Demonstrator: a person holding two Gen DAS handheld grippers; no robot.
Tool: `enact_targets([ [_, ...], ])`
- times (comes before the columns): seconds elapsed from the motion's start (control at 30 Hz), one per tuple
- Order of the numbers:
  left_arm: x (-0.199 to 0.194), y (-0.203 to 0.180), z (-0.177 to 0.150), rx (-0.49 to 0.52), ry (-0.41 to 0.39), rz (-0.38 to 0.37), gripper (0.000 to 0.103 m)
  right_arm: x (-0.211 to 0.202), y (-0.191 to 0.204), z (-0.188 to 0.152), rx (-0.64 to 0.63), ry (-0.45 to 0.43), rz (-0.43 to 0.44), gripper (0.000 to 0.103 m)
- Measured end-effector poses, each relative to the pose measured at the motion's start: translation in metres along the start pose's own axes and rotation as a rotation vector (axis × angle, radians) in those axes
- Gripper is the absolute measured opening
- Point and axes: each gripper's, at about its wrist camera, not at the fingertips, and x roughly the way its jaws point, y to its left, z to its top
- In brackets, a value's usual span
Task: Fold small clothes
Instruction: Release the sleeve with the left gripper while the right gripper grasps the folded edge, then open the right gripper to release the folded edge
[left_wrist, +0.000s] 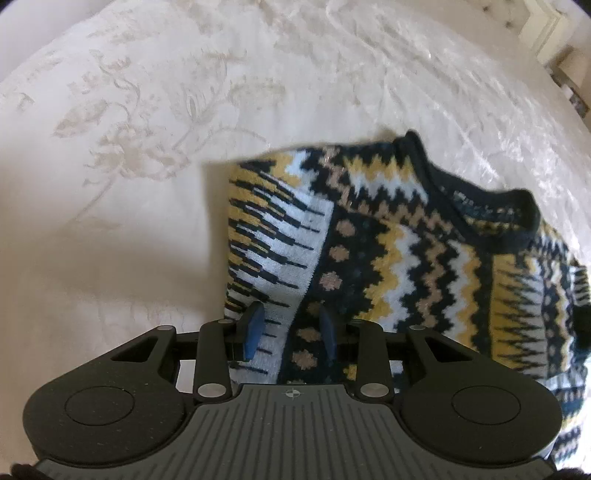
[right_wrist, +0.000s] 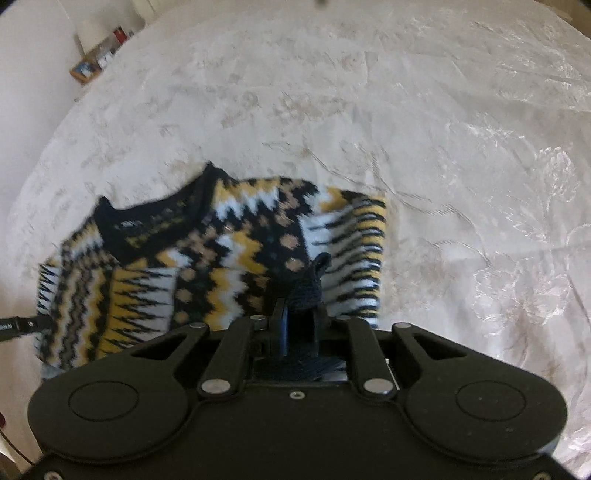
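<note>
1. Bedspread (left_wrist: 155, 155): a pale, embossed cover that serves as the work surface. It lies broad and bare around the garment, so judged from here there is room to lay a fold either way.

2. Sweater (left_wrist: 399, 236): a small knit in black, yellow, white and tan zigzags. It lies on the bedspread with its black-edged neckline (left_wrist: 476, 199) towards the far side. The outer edges are already turned in, so the body reads as a narrowed panel. To fold it well, both near corners should probably be carried together towards the neckline, level with each other, so that the crease runs straight across.

3. Left gripper (left_wrist: 291, 332): pointed steeply down over the near left part of the sweater. Its blue pads (left_wrist: 253, 332) stand partly apart with knit lying between them. Whether they pinch a layer cannot be told from this view.

4. Right gripper (right_wrist: 299, 328): its jaws are nearly together and clamp a bunched dark blue ribbed edge (right_wrist: 304, 291), seemingly a cuff or hem. A thick bunch may slip, so the grip deserves care.

5. Dark bar (right_wrist: 22, 325): at the sweater's left edge in the right wrist view, likely part of the other tool.
</note>
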Motion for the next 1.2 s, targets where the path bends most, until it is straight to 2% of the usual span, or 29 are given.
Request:
enact_targets([
  [0.27, 0.008, 0.004, -0.001, -0.006, -0.001, -0.008, 0.033, 0.018, -0.001, -0.002, -0.043, 0.038, -0.091, 0.025],
  [0.43, 0.007, 0.006, -0.003, -0.013, -0.013, -0.02, 0.033, 0.021, 0.006, -0.003, -0.053, 0.021, -0.13, 0.032],
  [0.5, 0.006, 0.008, -0.003, -0.015, -0.014, -0.028, 0.033, 0.019, 0.008, -0.005, -0.067, 0.01, -0.154, 0.038],
  [0.53, 0.006, 0.009, -0.003, -0.015, -0.013, -0.032, 0.033, 0.018, 0.009, -0.006, -0.078, 0.004, -0.178, 0.048],
  [0.57, 0.005, 0.01, -0.003, -0.016, -0.014, -0.035, 0.033, 0.018, 0.009, -0.007, -0.086, -0.001, -0.214, 0.063],
  [0.6, 0.005, 0.01, -0.003, -0.015, -0.014, -0.037, 0.033, 0.017, 0.007, -0.008, -0.084, -0.005, -0.238, 0.071],
  [0.73, 0.003, 0.01, -0.003, -0.007, -0.016, -0.034, 0.033, 0.007, -0.009, -0.01, 0.002, -0.003, -0.213, 0.07],
  [0.9, -0.009, 0.009, -0.008, -0.001, -0.029, -0.039, 0.035, -0.007, -0.007, -0.016, 0.003, -0.018, -0.207, 0.072],
  [0.97, -0.018, 0.008, -0.012, 0.003, -0.037, -0.052, 0.045, -0.014, -0.004, -0.021, 0.006, -0.023, -0.195, 0.077],
  [1.03, -0.025, 0.007, -0.019, 0.009, -0.029, -0.065, 0.05, -0.018, -0.001, -0.027, 0.004, -0.021, -0.178, 0.079],
  [1.2, -0.038, 0.01, -0.05, 0.035, 0.012, -0.067, 0.056, -0.021, 0.009, -0.049, 0.003, 0.012, -0.148, 0.084],
])
